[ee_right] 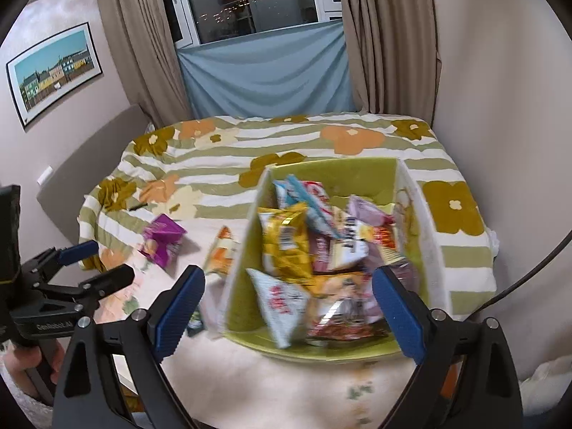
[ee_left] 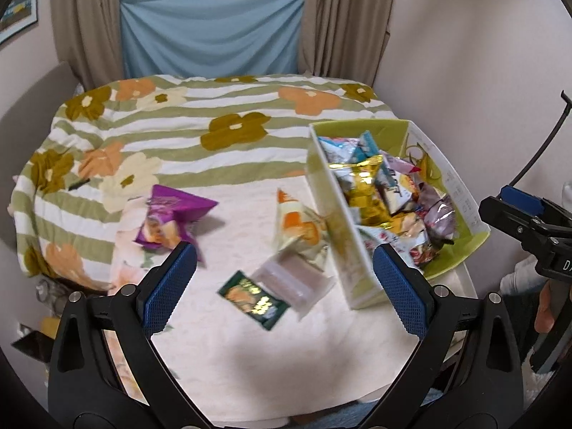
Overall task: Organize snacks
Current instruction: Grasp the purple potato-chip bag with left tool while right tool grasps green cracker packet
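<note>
A green and white box (ee_left: 357, 127) (ee_right: 332, 171) stuffed with several snack packets stands on the bed. Left of it lie loose packets: a purple one (ee_left: 171, 214) (ee_right: 162, 239), an orange and white one (ee_left: 296, 225) (ee_right: 223, 250), a pale translucent one (ee_left: 296, 282) and a dark green one (ee_left: 254, 300). My left gripper (ee_left: 286, 286) hovers open above the loose packets, holding nothing. My right gripper (ee_right: 289, 307) hangs open above the box's near end, also holding nothing. Each gripper shows at the edge of the other's view: the right gripper (ee_left: 514, 211) and the left gripper (ee_right: 103, 261).
The bed carries a flowered, green-striped cover (ee_left: 232, 107) with a pale cloth (ee_left: 250, 350) under the snacks. Walls close in on the right (ee_left: 464, 53) and behind the headboard (ee_right: 89, 164). Curtains and a blue sheet (ee_right: 264, 71) hang at the far end. A hand (ee_right: 25, 361) grips the left tool.
</note>
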Available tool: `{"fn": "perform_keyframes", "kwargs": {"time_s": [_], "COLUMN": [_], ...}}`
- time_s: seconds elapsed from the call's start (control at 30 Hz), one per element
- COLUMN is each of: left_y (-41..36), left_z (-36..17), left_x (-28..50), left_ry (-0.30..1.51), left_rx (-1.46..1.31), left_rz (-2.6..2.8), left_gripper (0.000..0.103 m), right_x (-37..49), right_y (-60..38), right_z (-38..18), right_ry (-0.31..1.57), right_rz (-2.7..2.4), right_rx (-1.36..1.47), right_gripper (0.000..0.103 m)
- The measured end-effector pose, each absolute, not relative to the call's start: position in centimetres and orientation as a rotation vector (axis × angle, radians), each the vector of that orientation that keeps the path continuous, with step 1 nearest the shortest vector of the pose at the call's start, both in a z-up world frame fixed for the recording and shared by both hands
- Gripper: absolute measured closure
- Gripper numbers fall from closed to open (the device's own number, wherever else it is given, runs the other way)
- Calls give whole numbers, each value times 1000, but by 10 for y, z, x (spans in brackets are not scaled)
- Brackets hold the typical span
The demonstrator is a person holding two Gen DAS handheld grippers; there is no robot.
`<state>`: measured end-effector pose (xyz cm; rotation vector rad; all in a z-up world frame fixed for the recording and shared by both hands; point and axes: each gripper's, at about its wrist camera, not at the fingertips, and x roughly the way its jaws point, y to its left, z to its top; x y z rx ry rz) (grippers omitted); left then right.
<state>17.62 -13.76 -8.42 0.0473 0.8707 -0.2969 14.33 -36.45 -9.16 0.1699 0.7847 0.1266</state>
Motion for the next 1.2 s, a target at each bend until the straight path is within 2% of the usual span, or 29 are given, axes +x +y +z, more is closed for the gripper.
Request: {"fn": "perform_keyframes", "kwargs": {"time_s": [0.3, 0.63, 1.2], "left_y": [-50, 25, 15], "left_z": [-93, -128, -240], "left_x": [200, 253, 363], "left_ry": [909, 994, 1125], "left_rx": [37, 27, 13], "left_rz": [-309, -361, -354], "left_gripper": [4, 5, 5], "right_x": [145, 164, 214], "right_y": [-284, -199, -133], "right_z": [-99, -144, -273], "right_ry": [786, 862, 1055], "right_rz": [86, 75, 229], "right_rx": [182, 200, 56], "right_gripper": [10, 10, 10]}}
